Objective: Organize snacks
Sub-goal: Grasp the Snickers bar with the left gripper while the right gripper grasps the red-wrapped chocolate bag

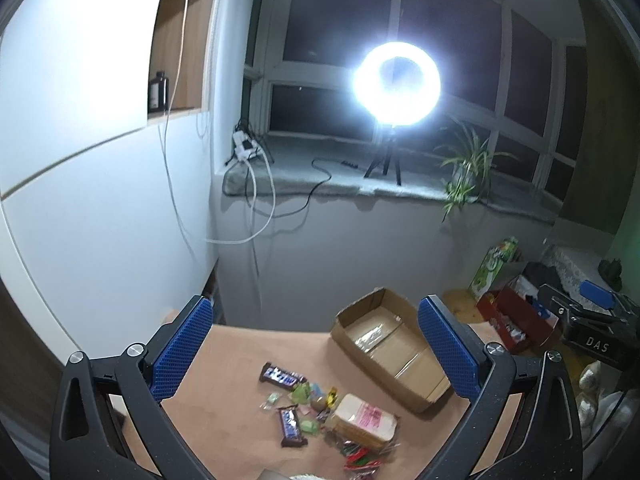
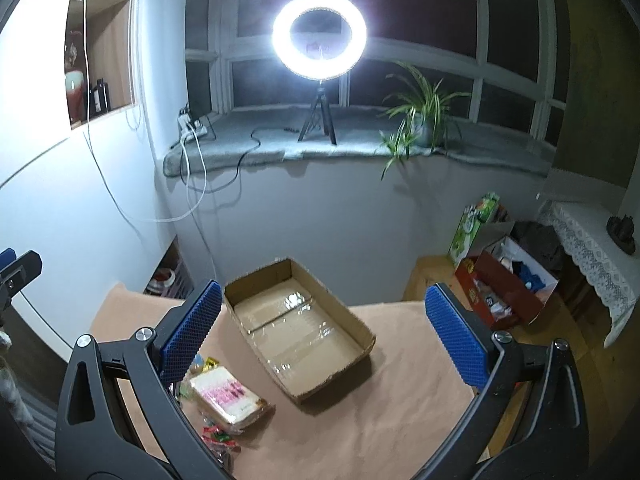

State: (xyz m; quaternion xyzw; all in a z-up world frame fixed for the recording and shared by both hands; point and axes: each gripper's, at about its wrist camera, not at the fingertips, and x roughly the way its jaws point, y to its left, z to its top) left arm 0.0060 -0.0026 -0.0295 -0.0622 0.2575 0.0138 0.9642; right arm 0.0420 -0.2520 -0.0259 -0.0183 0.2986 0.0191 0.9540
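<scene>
Our left tongs (image 1: 314, 346) gape wide above the counter (image 1: 236, 412), holding nothing. Below them the snacks (image 1: 320, 412) lie in a loose heap, just left of the empty cardboard box (image 2: 298, 330). Our right tongs (image 2: 322, 332) hang wide and empty over that box.

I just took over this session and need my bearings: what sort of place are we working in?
Most likely a room in someone's home, set up for filming. A potted plant and a ring light on a tripod stand on the windowsill, an open box of odds and ends sits on the wooden floor, and it is dark outside.
</scene>
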